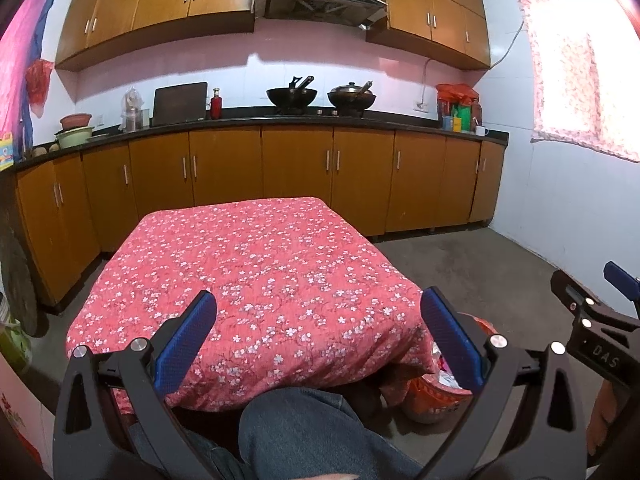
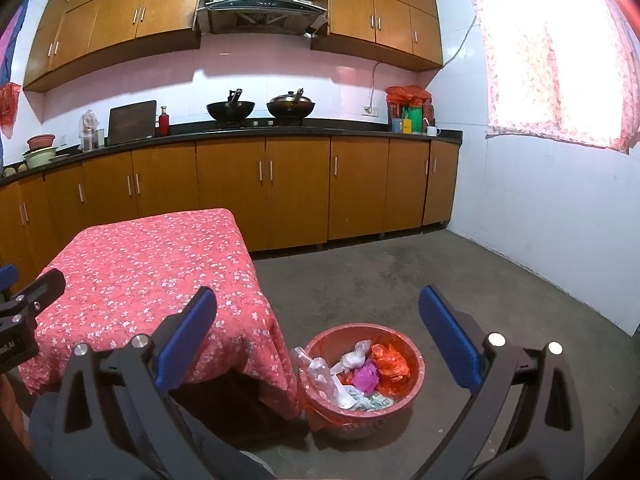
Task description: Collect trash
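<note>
Both the left claw (image 1: 320, 336) and the right claw (image 2: 318, 334) are wide open, holding nothing. The round red plastic bin (image 2: 414, 380) full of crumpled bags (image 2: 388, 364) sits on the floor just beside the bench with the red flowered cloth (image 2: 140, 264).

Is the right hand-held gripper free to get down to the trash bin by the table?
Probably yes: the right hand-held gripper is open, the trash bin sits uncovered on the floor ahead, and only the tablecloth hangs close beside it.

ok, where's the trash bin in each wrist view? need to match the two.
Left wrist: bin at lower right, mostly hidden behind the tablecloth corner and the left hand-held gripper's right finger.
Right wrist: bin in full view at bottom centre, on the floor, holding bags and wrappers.
Shared landmark: the red floral tablecloth; the bin sits at its near right corner.
</note>
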The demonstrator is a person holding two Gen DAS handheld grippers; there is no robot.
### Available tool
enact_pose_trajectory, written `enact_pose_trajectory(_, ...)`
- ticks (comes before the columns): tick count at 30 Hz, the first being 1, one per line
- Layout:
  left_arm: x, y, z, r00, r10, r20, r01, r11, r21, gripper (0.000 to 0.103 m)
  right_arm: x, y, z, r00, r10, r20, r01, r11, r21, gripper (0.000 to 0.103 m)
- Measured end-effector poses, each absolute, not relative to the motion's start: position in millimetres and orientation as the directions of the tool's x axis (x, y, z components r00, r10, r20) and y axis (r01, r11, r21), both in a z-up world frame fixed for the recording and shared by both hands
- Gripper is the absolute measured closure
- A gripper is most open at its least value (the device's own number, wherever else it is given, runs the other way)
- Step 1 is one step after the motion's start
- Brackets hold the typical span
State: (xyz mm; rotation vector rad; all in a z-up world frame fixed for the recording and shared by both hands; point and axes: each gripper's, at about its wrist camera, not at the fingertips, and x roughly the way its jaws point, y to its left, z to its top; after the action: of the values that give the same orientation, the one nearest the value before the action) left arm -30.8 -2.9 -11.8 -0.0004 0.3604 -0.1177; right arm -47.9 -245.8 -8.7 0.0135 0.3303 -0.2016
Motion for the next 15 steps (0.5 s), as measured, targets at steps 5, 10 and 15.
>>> enact_pose_trajectory(5,-31.5,-2.3,-12.4,0.929,-0.115,-0.351,0.115,0.993,-0.023,0.002,-48.6,-245.4,-8.7,0.928,-0.189,-0.321,0.192,0.981,-0.023,0.004)
enact_pose_trajectory(10,-32.2,-3.1,-11.8,0.929,-0.112,-0.352,0.111,0.994,-0.025,0.002,-48.8,-244.7,-9.0,0.929,-0.184,-0.323,0.186,0.982,-0.023,0.004)
enact_pose_trajectory(15,-32.8,-3.4,-11.6,0.928,-0.114,-0.354,0.111,0.993,-0.029,0.002,-48.8,-244.6,-9.1,0.929,-0.183,-0.323,0.186,0.982,-0.023,0.004)
